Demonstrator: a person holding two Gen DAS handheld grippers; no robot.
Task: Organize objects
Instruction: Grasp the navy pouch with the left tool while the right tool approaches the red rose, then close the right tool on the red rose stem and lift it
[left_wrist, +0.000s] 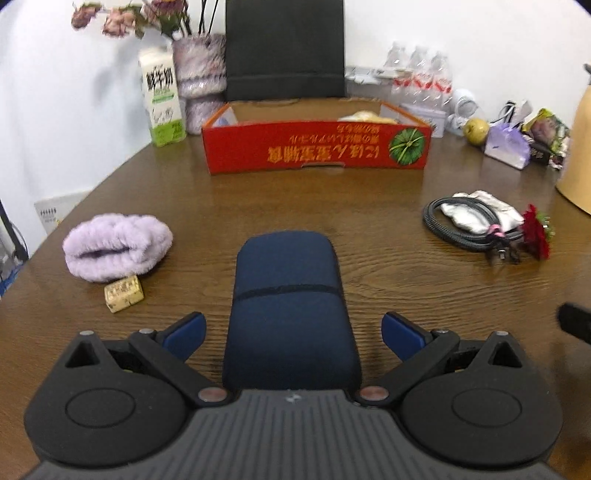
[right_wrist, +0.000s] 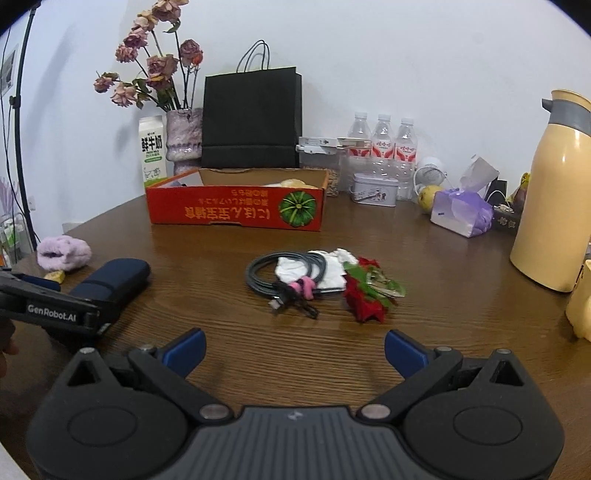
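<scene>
Left wrist view: the left gripper (left_wrist: 293, 334) is standing released, its blue fingertips (left_wrist: 186, 332) spread wide on either side of the dark navy oblong fabric case (left_wrist: 288, 306) without touching it. The case is lying flat on the brown wood-grain desk (left_wrist: 388, 280), running toward 12 o'clock. At 10 o'clock the fluffy lilac cloth bundle (left_wrist: 116, 245) is resting, with the small gold foil-wrapped block (left_wrist: 123, 293) just beside its near edge. At 12 o'clock the open red cardboard box with a green pumpkin print (left_wrist: 317, 147) is sitting. At 2 o'clock the coiled grey cable (left_wrist: 465, 225) is lying around a crumpled white wrapper (left_wrist: 480, 212), next to the red artificial rose (left_wrist: 535, 232).

Right wrist view: the right gripper (right_wrist: 295, 350) is also standing released, with nothing between its fingertips, above bare desk (right_wrist: 443, 314). The cable (right_wrist: 284, 275), bound by a pink tie, is lying at 12 o'clock, with the rose (right_wrist: 365, 295) touching the wrapper at 1 o'clock. The navy case (right_wrist: 110, 280) is lying at 10 o'clock, partly under the left gripper (right_wrist: 40, 291). The red box (right_wrist: 236, 205) is sitting farther back at 12 o'clock. The cream thermos jug (right_wrist: 550, 199) is standing at 2 o'clock.
</scene>
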